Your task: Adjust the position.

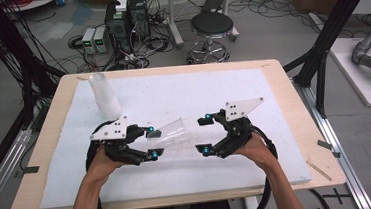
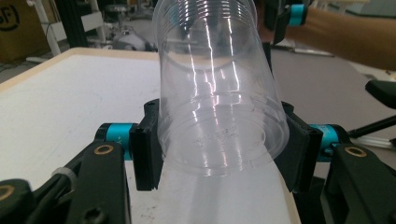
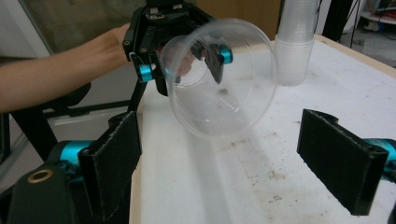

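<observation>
**Clear plastic cup held sideways, ready to hand across**

Clear plastic cup [image 1: 172, 133] hangs above the white-padded table [image 1: 253, 94], gripped at its base by the left tool [image 1: 152, 143], its mouth turned toward the right tool [image 1: 203, 134], whose jaws stand wide just beside the rim. My advice: bring the right pads around the rim wall squarely and close gently, since thin plastic likely buckles. It is see-through and ribbed near the rim. A stack of cups [image 1: 104, 96] stands behind.
</observation>
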`<control>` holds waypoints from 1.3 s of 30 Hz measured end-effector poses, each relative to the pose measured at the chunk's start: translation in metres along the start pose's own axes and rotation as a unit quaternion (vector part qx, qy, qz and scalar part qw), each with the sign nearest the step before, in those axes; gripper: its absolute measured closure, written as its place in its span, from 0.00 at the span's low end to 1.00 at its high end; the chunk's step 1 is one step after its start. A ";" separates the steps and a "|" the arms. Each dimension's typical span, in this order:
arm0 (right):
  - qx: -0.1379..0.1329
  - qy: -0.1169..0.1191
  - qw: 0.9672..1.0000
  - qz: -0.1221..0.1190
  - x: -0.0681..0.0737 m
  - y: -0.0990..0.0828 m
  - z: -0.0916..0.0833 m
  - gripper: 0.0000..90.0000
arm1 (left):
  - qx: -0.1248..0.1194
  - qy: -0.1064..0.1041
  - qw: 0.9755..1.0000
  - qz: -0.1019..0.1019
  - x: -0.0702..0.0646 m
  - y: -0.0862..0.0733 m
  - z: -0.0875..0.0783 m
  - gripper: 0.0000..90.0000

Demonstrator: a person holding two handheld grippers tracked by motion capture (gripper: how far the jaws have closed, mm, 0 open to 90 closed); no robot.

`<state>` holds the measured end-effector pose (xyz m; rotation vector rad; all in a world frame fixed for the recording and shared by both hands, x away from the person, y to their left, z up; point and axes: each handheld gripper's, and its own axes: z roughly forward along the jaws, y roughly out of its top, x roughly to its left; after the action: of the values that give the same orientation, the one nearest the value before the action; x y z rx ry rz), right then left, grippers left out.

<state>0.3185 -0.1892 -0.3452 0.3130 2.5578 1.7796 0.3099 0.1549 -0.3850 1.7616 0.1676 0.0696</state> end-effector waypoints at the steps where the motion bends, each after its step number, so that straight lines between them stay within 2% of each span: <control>1: -0.005 -0.001 1.000 0.001 0.000 -0.002 0.000 0.15 | -0.001 0.003 1.000 0.001 0.000 0.000 -0.001 0.47; 6: -0.013 0.003 1.000 0.006 0.000 -0.008 0.004 0.15 | -0.008 -0.002 1.000 0.001 -0.001 0.000 -0.001 0.46; 24: -0.035 0.028 0.999 0.010 0.002 -0.015 0.016 0.15 | -0.040 -0.030 0.999 0.012 -0.005 0.005 0.022 0.47; 39: -0.050 0.047 0.998 0.015 0.003 -0.013 0.026 0.16 | -0.040 -0.042 0.998 0.020 -0.007 0.007 0.031 0.46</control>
<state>0.3164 -0.1689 -0.3658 0.2734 2.5261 1.9692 0.3076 0.1224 -0.3843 1.6857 0.0671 0.0306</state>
